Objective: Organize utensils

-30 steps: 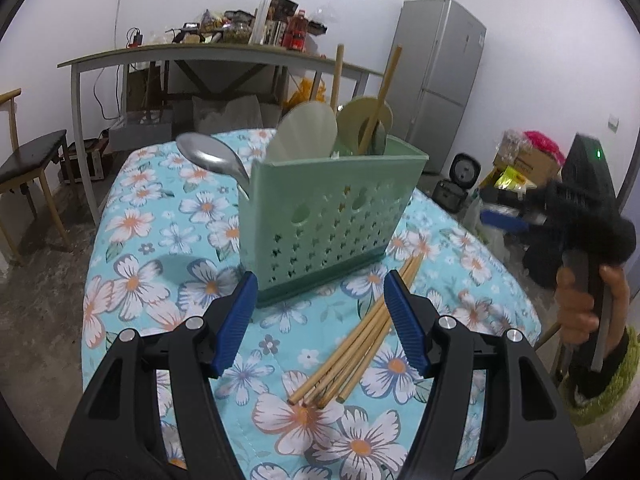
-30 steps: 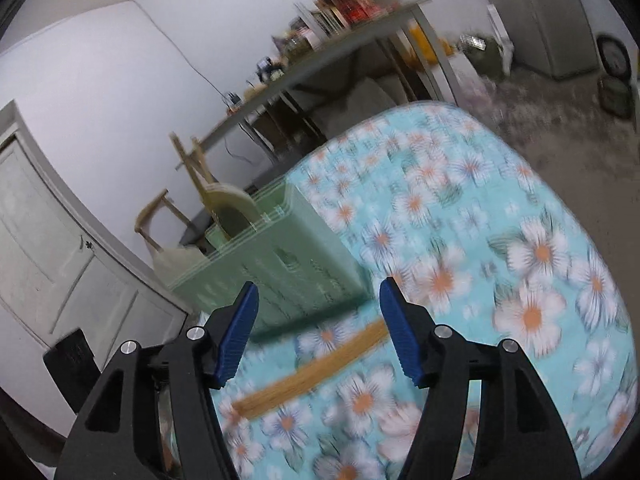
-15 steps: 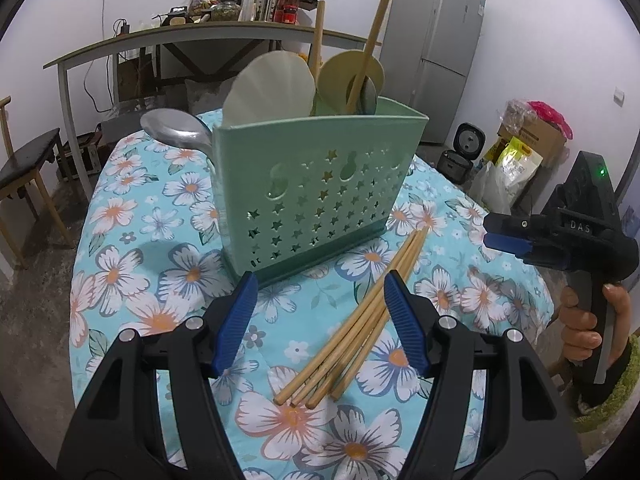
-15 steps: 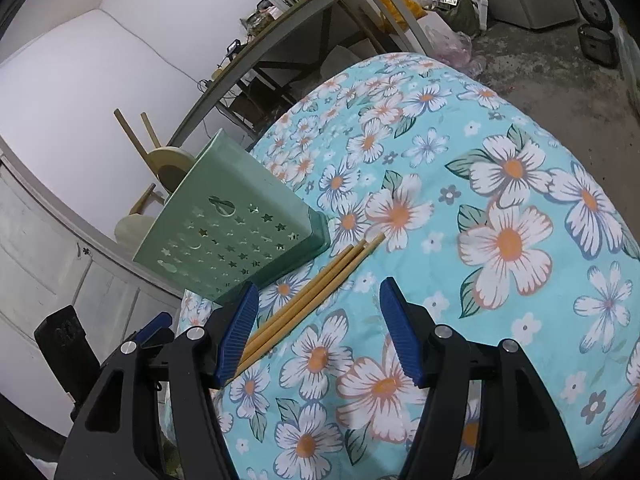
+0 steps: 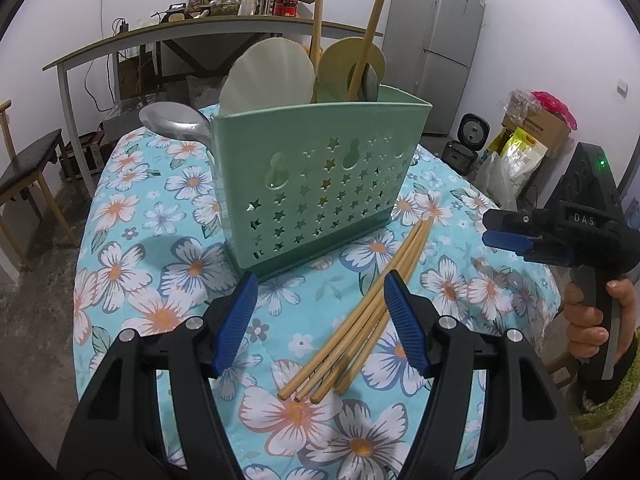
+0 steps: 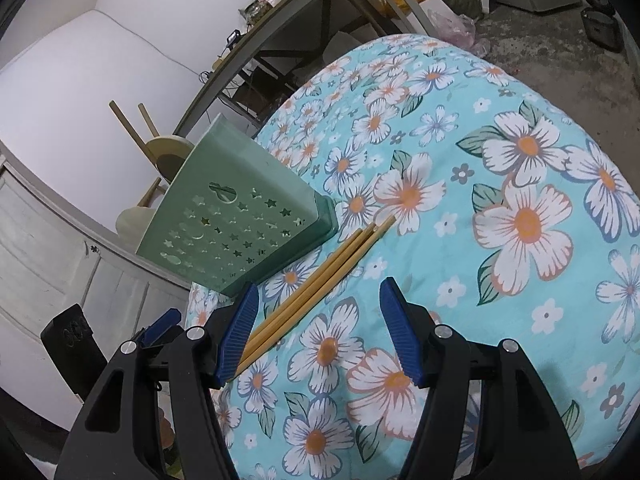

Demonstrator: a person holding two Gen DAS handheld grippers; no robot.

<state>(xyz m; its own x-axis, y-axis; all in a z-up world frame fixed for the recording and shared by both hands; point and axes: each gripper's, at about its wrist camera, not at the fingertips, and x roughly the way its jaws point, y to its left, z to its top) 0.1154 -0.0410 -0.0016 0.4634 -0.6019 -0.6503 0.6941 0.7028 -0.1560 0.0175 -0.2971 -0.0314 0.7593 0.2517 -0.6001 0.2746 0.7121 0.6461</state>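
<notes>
A green perforated utensil holder (image 5: 316,188) stands on the floral tablecloth (image 5: 160,304). It holds wooden-handled spatulas (image 5: 272,72) and a metal ladle (image 5: 176,124). Several bamboo chopsticks (image 5: 360,316) lie loose on the cloth in front of it, also in the right wrist view (image 6: 316,284). My left gripper (image 5: 318,320) is open and empty, just above the chopsticks' near ends. My right gripper (image 6: 316,328) is open and empty, low over the cloth beside the chopsticks; it also shows in the left wrist view (image 5: 508,228). The holder appears in the right wrist view (image 6: 236,224).
A long grey table (image 5: 200,32) with bottles and jars stands behind. A grey fridge (image 5: 436,40) is at the back right, bags and a box (image 5: 532,128) on the floor beside it. A wooden chair (image 5: 24,176) stands at the left.
My left gripper has come closer to the holder and chopsticks. My right gripper has steadied and moved nearer to the chopsticks, which now lie by its left finger.
</notes>
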